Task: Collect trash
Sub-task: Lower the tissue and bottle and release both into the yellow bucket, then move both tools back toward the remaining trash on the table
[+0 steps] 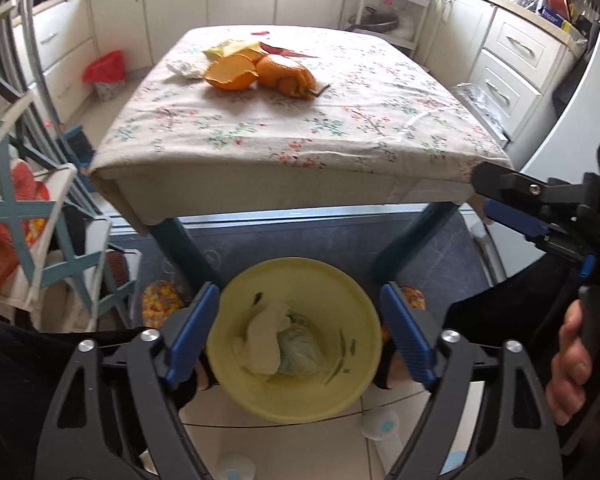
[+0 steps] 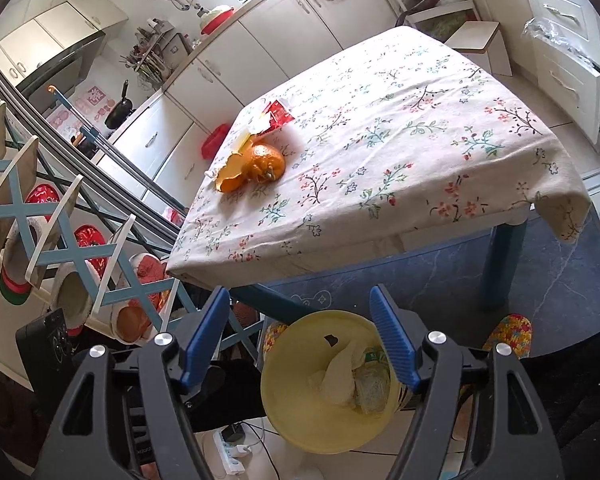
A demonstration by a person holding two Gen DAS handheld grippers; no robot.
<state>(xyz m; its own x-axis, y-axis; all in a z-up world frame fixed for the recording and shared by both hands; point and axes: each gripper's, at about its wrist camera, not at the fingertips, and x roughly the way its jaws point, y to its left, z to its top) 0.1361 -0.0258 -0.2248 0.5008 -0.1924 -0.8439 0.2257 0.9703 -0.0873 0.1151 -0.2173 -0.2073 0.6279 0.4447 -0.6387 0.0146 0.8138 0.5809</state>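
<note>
- My left gripper [image 1: 296, 332] hangs above the yellow bin [image 1: 340, 384], pointing steeply down at it; its blue pads stand wide apart, one to each side of the bin's mouth, and nothing is pinched between them
- My right gripper [image 2: 300, 336] is also spread, its pads apart and empty; in its own view the right pad overlaps the bin's [image 2: 284, 400] near rim, though I cannot tell whether it touches; from the left wrist view it juts in from the right edge [image 1: 500, 200], just beside the near right corner of the table [image 1: 380, 148]
- The bin stands on the floor in front of the table's near edge, mouth upward; inside lies a pale crumpled wrapper [image 1: 264, 344], its long axis running from the bin's far side toward me, with a greenish-white wad [image 1: 300, 354] just to its right, touching it
- On the table, toward its far left part, the remaining trash sits in one cluster: a curled orange peel [image 1: 232, 74] lying open side up, and a larger orange peel shell [image 1: 286, 76] touching it on the right, its stem end pointing toward the table's near right
- Behind the peels, toward the table's far edge: a yellow wrapper [image 1: 230, 49], a red packet [image 2: 278, 114], and a white crumpled tissue [image 1: 184, 67] to the left
- A red-lined waste basket [image 1: 106, 74] stands on the floor well left of the table
</note>
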